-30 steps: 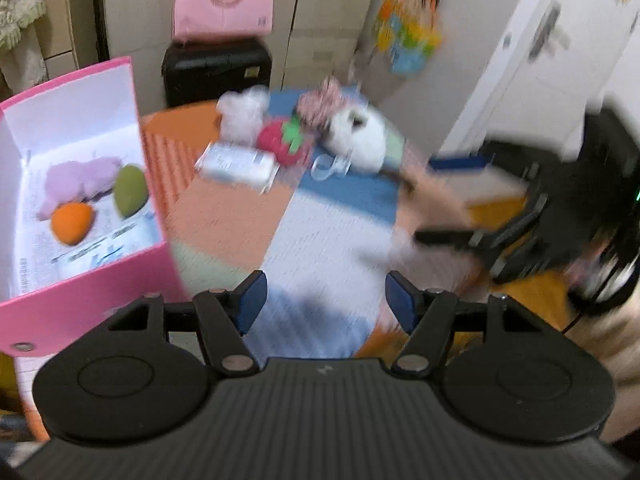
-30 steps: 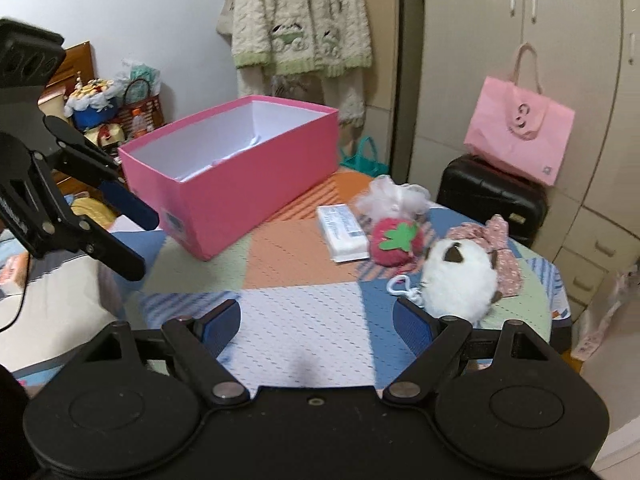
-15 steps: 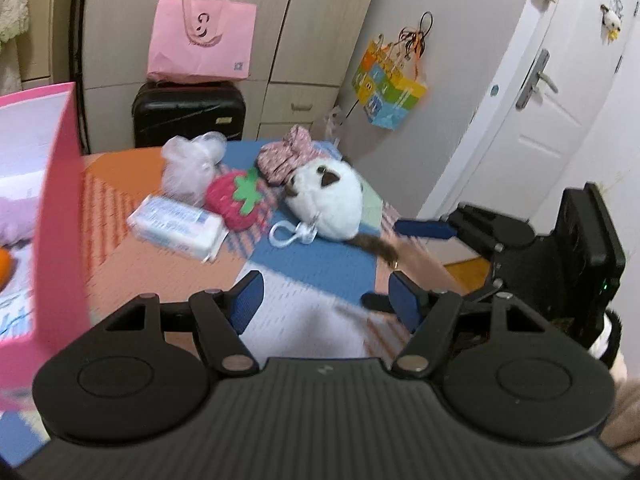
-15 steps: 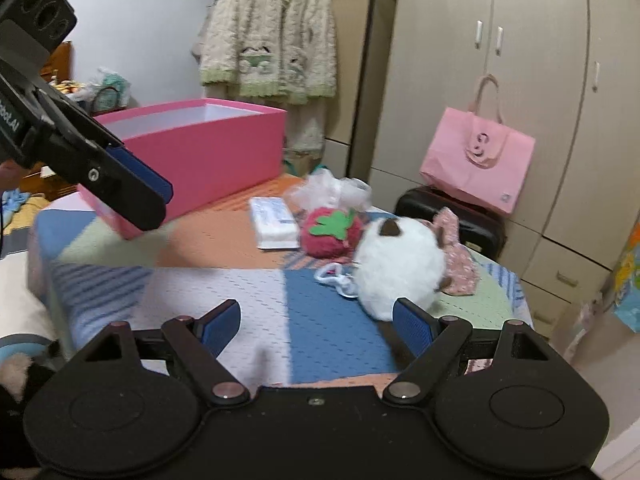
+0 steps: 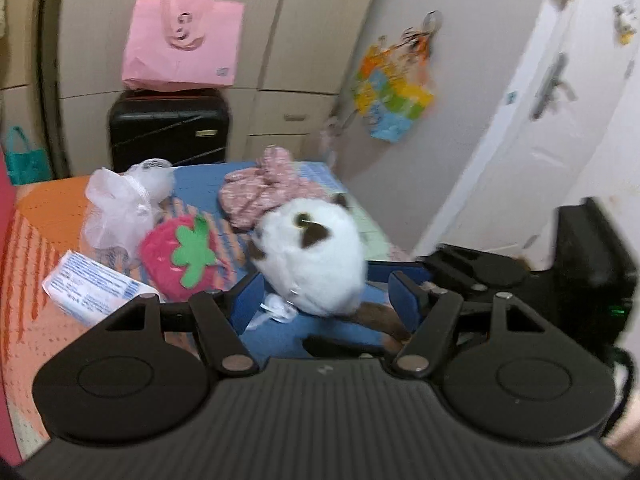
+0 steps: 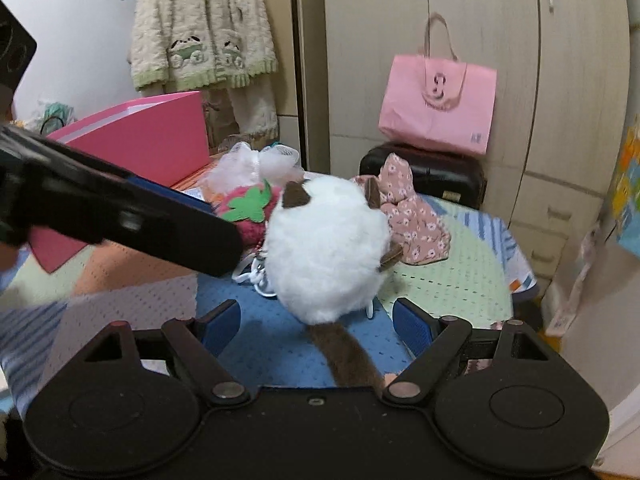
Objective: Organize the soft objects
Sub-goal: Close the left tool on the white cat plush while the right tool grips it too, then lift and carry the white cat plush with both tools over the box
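Right wrist view shows the open, empty right claw (image 6: 316, 322) on the tabletop (image 6: 440, 280) with the white plush cat (image 6: 326, 252) at twelve o'clock, its brown tail trailing toward six between the fingers, while the open left claw (image 5: 326, 296) nears from nine o'clock.

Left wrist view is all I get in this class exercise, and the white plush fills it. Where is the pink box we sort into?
Observer: The pink box stands on the table beyond the strawberry plush, on the left of the right wrist view.
Operator: Are the right tongs gripping the white plush?
Observer: No. The right tongs are open, one pad on either side of its brown tail, both clear of it.
Operator: Anything hanging behind the box?
Observer: A cream knitted cardigan hangs there.
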Demonstrator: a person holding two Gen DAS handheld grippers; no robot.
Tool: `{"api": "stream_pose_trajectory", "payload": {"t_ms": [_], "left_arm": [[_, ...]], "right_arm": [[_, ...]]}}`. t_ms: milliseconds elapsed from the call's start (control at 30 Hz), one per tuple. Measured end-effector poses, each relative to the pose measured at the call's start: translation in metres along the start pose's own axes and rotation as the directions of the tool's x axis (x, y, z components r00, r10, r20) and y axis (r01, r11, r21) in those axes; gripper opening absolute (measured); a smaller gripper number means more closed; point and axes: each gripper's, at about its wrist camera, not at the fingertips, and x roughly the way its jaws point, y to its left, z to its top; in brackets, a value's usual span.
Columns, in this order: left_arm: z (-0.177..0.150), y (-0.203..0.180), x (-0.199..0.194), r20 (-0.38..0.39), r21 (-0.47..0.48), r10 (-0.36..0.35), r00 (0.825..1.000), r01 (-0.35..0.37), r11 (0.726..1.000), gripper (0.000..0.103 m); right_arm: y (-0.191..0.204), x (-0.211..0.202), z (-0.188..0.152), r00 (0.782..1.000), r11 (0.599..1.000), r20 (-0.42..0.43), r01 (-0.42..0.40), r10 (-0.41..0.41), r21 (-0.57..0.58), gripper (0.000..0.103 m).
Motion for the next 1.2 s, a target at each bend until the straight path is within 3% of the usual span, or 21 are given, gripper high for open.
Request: {"api": "stream_pose_trajectory", "payload": {"t_ms": [300, 467, 667, 1200], "left_arm": [[0.004, 0.007, 0.034, -0.033, -0.058, -0.001, 0.999, -0.001, 0.998, 0.068], [0.001, 0.005, 0.042, -0.046, -0.042, 0.018, 0.999, -0.02, 0.999, 0.065], [-0.002, 0.003, 0.037, -0.031, -0.029, 0.034, 0.999, -0.035, 0.999, 0.061], [-0.021, -0.001, -0.001, -0.063, -0.05, 0.049, 0.997, -0.052, 0.997, 0.06]], "right_arm": [[-0.003, 0.022, 0.011, 0.999, 1.0, -0.037, -0.018, 0.018, -0.002, 0.086], [-0.003, 0.016, 0.013, 0.998, 0.997, 0.014, -0.067, 0.067, 0.035, 0.083], [-0.004, 0.016, 0.011, 0.999, 0.998, 0.023, -0.031, 0.03, 0.06, 0.063], [0.02, -0.002, 0.004, 0.998, 0.991, 0.011, -0.064, 0.063, 0.115, 0.062]]}}
